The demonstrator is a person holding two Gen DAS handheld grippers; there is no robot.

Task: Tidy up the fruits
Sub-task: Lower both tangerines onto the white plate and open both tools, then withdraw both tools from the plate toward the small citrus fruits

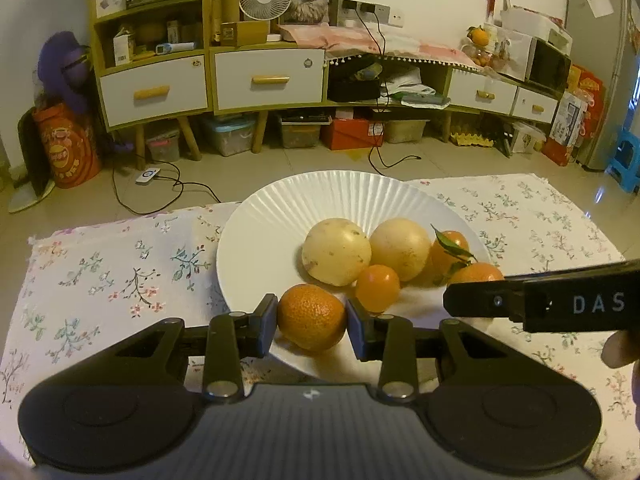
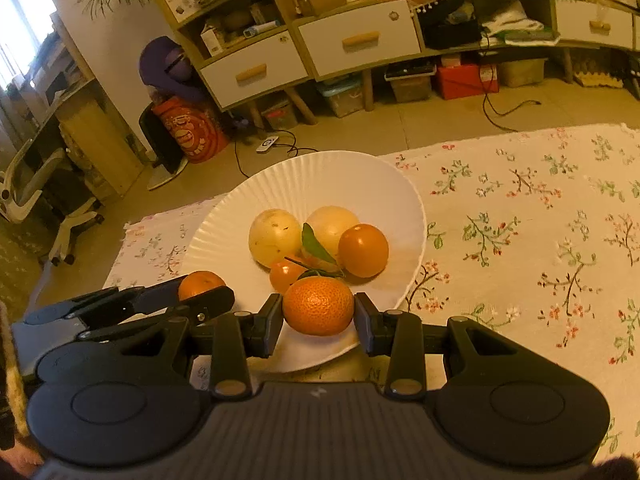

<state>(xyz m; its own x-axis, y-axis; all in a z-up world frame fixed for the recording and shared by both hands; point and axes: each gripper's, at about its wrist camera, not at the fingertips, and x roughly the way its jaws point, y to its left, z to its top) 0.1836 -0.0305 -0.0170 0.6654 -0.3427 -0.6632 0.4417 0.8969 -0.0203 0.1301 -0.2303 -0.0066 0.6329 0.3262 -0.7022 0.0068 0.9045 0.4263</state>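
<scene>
A white ribbed plate (image 1: 304,200) lies on a flowered cloth and holds two pale yellow round fruits (image 1: 336,251) (image 1: 400,249), a small orange (image 1: 377,288) and a leafy tangerine (image 1: 450,250). My left gripper (image 1: 312,314) is shut on a tangerine (image 1: 311,326) over the plate's near rim. In the right wrist view my right gripper (image 2: 319,312) is shut on another tangerine (image 2: 318,306), also above the near rim of the plate (image 2: 304,176). The left gripper (image 2: 192,296) shows at its left, with its own tangerine (image 2: 200,283).
The flowered cloth (image 2: 520,220) spreads wide to the right of the plate. Beyond it are a tiled floor with cables (image 1: 160,188), a low cabinet with white drawers (image 1: 268,80) and storage boxes beneath. A person's fingertip (image 1: 618,346) shows at the right edge.
</scene>
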